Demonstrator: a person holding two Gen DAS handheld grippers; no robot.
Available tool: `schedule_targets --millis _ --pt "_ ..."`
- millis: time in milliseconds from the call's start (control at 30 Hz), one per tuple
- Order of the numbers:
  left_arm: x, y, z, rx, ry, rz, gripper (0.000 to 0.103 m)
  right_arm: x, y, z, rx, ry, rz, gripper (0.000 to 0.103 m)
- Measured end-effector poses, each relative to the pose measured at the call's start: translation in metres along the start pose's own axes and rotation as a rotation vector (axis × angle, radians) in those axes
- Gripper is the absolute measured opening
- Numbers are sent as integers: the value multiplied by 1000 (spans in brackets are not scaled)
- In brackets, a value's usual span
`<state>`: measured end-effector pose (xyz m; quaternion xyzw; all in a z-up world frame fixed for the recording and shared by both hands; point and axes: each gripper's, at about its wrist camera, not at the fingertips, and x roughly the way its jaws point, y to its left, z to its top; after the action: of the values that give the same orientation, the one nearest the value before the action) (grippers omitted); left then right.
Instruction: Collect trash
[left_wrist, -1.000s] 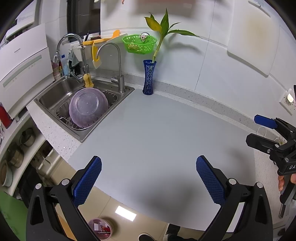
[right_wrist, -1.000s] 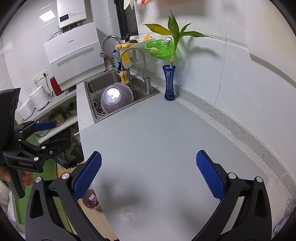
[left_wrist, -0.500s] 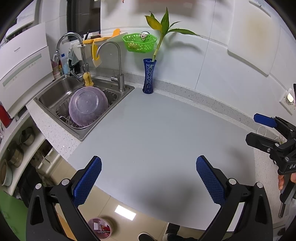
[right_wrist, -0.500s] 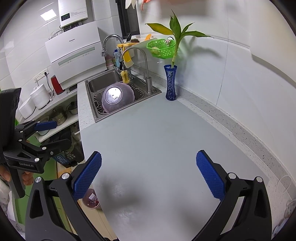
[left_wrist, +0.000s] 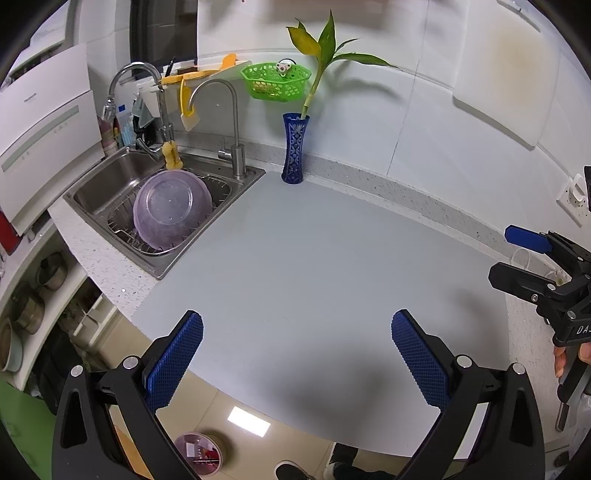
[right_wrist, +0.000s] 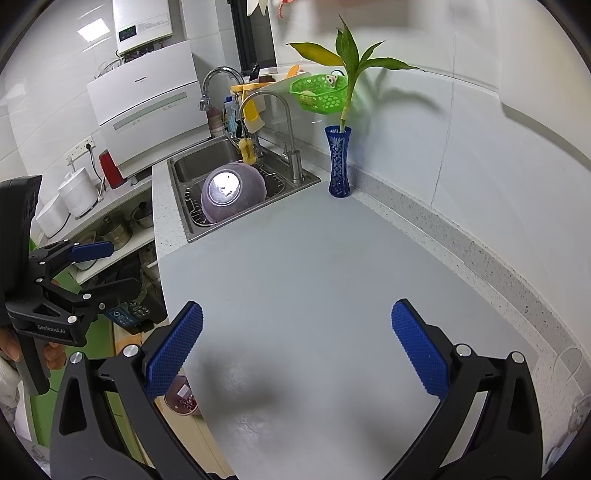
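My left gripper (left_wrist: 297, 347) is open over the near edge of the grey counter (left_wrist: 314, 258), with nothing between its blue pads. My right gripper (right_wrist: 297, 332) is also open and empty above the same counter (right_wrist: 332, 277). Each shows in the other's view: the right gripper (left_wrist: 513, 258) at the right edge, the left gripper (right_wrist: 107, 271) at the left, both held in a hand. No loose trash shows on the counter. A round pinkish container (left_wrist: 197, 452) stands on the floor below the counter edge, seen in the right wrist view as the container (right_wrist: 181, 398).
A steel sink (left_wrist: 110, 184) at the far left holds an upturned purple bowl (left_wrist: 170, 210) on a rack. A blue vase (left_wrist: 293, 153) with a green plant stands at the back wall, below a green basket (left_wrist: 275, 81). Shelves with pots (right_wrist: 110, 229) lie left.
Both grippers stay open and nearly still; the views have barely drifted.
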<state>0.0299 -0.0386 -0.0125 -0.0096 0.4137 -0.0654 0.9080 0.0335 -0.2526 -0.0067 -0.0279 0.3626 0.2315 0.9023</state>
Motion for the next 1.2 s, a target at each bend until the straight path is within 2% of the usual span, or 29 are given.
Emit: schedule_targets --millis 1200 --pt "0 -7 3 11 -1 -5 98 3 -6 0 1 4 3 100"
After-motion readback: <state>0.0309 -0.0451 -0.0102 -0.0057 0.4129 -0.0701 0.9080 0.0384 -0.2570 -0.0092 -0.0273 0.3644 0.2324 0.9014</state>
